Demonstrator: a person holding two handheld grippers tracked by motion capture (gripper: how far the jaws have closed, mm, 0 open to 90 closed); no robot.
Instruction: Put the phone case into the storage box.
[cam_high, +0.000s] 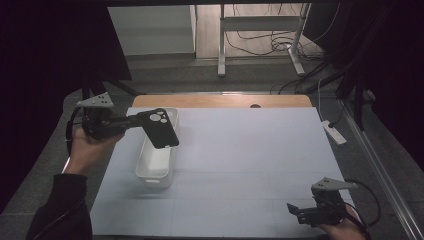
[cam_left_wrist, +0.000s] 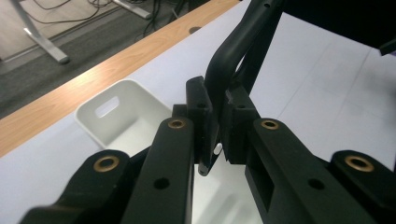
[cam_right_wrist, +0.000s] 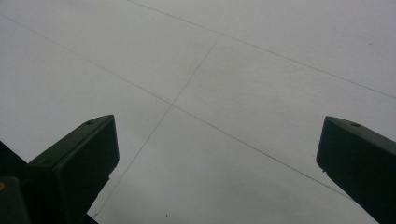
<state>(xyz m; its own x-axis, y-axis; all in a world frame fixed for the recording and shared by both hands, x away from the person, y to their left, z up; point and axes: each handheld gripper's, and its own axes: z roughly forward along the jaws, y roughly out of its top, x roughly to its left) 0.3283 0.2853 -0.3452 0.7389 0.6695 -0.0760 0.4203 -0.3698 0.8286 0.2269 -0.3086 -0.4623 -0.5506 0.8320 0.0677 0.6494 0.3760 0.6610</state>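
We note the counter (cam_high: 250, 165), covered by a pale blue sheet with a strip of bare wood at its far edge, as the largest thing here; its wide open middle leaves room for both hands to work. On its left part stands a white bin (cam_high: 156, 165), long side running away from us, open top up, so a thing can be lowered straight in. The left tongs (cam_high: 134, 121) are clamped on one edge of a black phone case (cam_high: 161, 128), which hangs tilted in the air just over the bin's far half; we judge the edge grip keeps the case's body free to drop in. The right tongs (cam_high: 294, 209) rest low at the near right corner, jaws wide and empty, well apart from the bin, presumably parked out of the way.
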